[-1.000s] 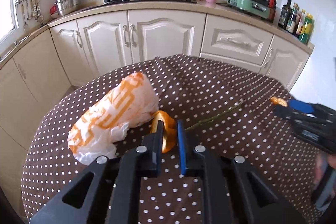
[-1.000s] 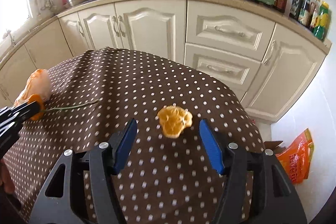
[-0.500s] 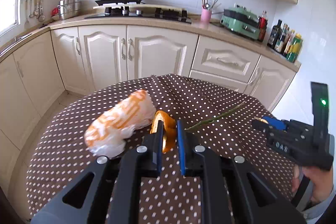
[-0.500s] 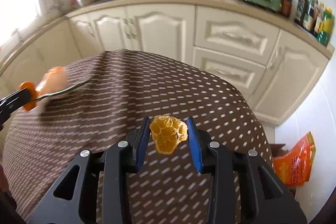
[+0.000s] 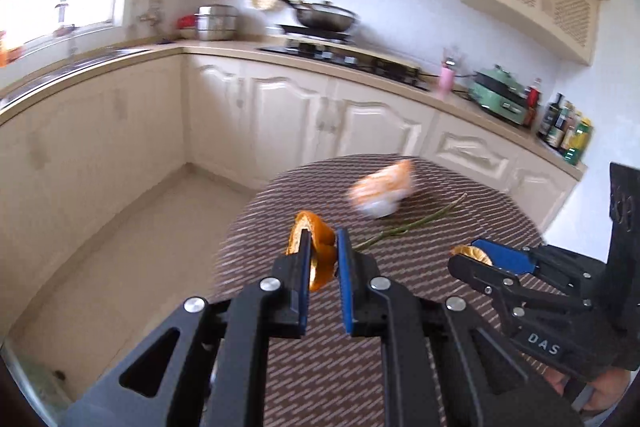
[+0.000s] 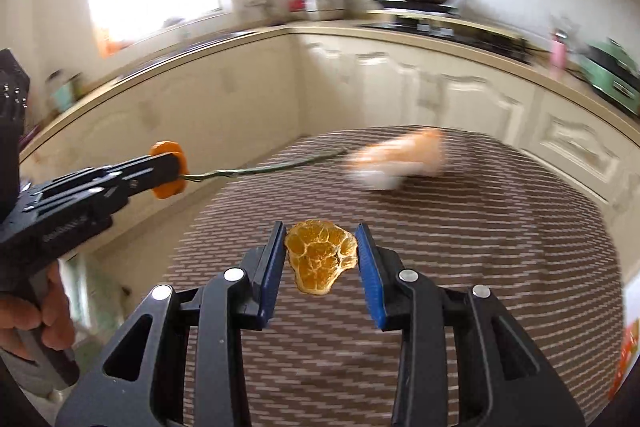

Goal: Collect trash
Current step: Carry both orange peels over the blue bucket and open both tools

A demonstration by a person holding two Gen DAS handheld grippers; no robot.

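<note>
My left gripper (image 5: 323,237) is shut on a curled orange peel (image 5: 320,255) and holds it above the near left edge of the round table (image 5: 400,307) with the brown dotted cloth. The same gripper (image 6: 172,171) shows at the left of the right wrist view. My right gripper (image 6: 321,229) is shut on a flat piece of orange peel (image 6: 320,259), lifted clear of the cloth. It also appears in the left wrist view (image 5: 472,259). A thin green stem (image 5: 408,225) and an orange-and-white plastic bag (image 5: 380,191) lie on the table, blurred.
Cream kitchen cabinets (image 5: 280,115) wrap around the back and left, with a wok on the stove (image 5: 324,19), a green appliance (image 5: 500,95) and bottles (image 5: 568,131) on the counter. Bare tiled floor (image 5: 140,247) lies left of the table. An orange bag (image 6: 626,355) shows at the right edge.
The right gripper closed on the flat peel and lifted it off the cloth. Both grippers rose and pulled back and leftward, so the table, bag and stem now look farther away.
</note>
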